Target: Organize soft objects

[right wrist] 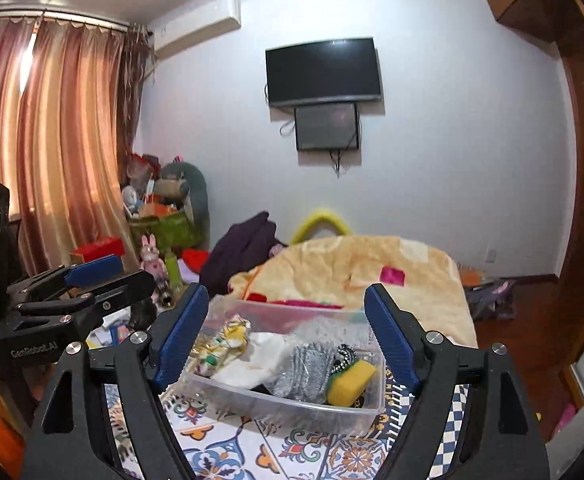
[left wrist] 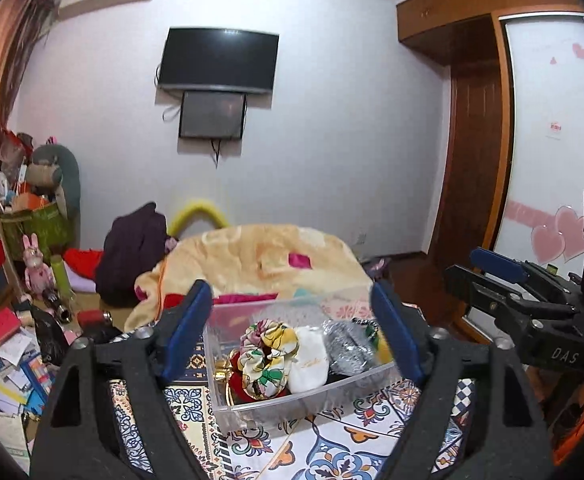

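At centre, clear plastic bin (left wrist: 228, 364) on patterned cloth surface (left wrist: 331, 440) holds floral scrunchie (left wrist: 266, 350), white pouch (left wrist: 311, 360), grey knit (right wrist: 307, 368), yellow sponge (right wrist: 351, 378) at 3 o'clock. Left claw (left wrist: 292, 332), right claw (right wrist: 286, 334): wide open, empty. Judgement: stay clear of the rim.

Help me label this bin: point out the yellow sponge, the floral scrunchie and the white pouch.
yellow sponge (right wrist: 351, 379), right wrist view, its top face.
floral scrunchie (left wrist: 266, 354), left wrist view, its gathered fabric.
white pouch (left wrist: 311, 358), left wrist view, its front.

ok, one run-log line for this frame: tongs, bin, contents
left tongs: open, empty | right tongs: open, empty | clear bin: on patterned cloth | contents: floral scrunchie, white pouch, silver cloth, yellow sponge
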Available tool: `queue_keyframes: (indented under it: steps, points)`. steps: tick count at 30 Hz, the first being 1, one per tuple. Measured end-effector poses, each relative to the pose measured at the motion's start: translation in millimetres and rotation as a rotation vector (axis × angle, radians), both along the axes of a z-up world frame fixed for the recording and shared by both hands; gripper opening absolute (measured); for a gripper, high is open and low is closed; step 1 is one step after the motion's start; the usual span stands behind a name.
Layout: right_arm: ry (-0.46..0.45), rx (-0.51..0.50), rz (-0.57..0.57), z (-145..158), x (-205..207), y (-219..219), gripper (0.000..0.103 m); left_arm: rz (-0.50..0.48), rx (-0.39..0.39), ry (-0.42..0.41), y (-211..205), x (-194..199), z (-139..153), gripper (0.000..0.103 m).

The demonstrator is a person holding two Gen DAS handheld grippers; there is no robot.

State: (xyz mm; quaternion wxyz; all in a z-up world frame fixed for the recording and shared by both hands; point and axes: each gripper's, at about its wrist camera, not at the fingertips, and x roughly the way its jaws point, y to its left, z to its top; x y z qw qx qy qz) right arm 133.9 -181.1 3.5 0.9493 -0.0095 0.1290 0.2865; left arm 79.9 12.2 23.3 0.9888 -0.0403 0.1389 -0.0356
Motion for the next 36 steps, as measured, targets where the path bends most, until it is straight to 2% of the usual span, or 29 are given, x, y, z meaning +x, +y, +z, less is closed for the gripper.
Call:
queue_keyframes:
  steps: [1,6,9,36]
  points:
    - [-0.006,0.008,-0.003,2,-2,0,0.08,0.007,0.001,-0.017,1,-6,3,0.097]
    - [-0.036,0.026,-0.019,7,-10,-6,0.09,0.027,0.035,-0.069,-6,-24,10,0.099]
    - [-0.051,0.035,-0.031,8,-11,-6,0.102,0.027,0.045,-0.085,-10,-32,12,0.101]
    - [-0.075,0.056,-0.03,3,-29,-15,0.103,0.028,0.051,-0.086,-15,-38,12,0.102]
